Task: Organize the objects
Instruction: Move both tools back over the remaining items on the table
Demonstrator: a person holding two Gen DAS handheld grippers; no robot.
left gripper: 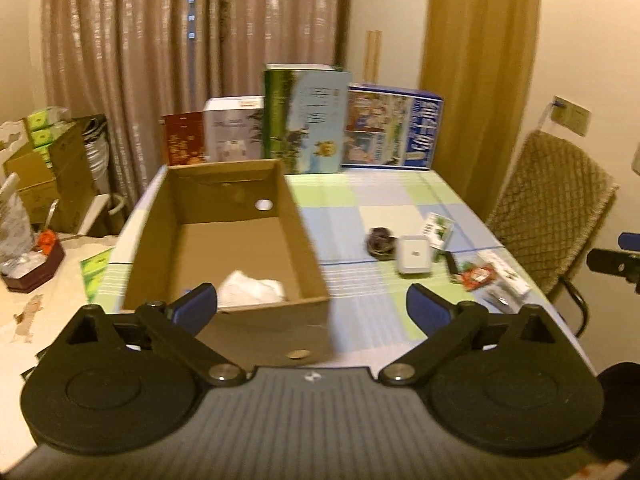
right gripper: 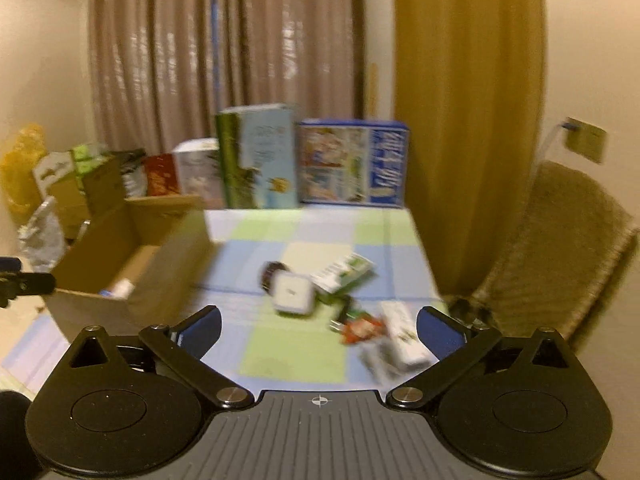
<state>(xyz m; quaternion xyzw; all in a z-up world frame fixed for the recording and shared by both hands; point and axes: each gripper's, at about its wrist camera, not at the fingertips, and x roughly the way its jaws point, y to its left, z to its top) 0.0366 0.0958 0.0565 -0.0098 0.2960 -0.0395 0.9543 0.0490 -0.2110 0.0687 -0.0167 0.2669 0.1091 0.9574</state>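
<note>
An open cardboard box point(left gripper: 224, 240) stands on the checked tablecloth point(left gripper: 352, 208); a crumpled white item point(left gripper: 252, 289) lies inside near its front wall. My left gripper point(left gripper: 312, 306) is open and empty, held before the box's near edge. To the right lie small things: a dark round object point(left gripper: 379, 241), a white square box point(left gripper: 415, 256), a green and white packet point(left gripper: 439, 229), a red packet point(left gripper: 478, 276) and a white carton point(left gripper: 506, 276). My right gripper point(right gripper: 319, 330) is open and empty above the cloth, with the white square box point(right gripper: 291, 294) and red packet point(right gripper: 362, 328) just ahead.
Tall printed boxes point(left gripper: 304, 116) stand in a row at the table's far edge, before the curtains. A chair with a woven cover point(left gripper: 548, 204) is at the right. Stacked cartons point(left gripper: 48, 168) and clutter sit on the left. The cardboard box point(right gripper: 132, 264) appears left in the right wrist view.
</note>
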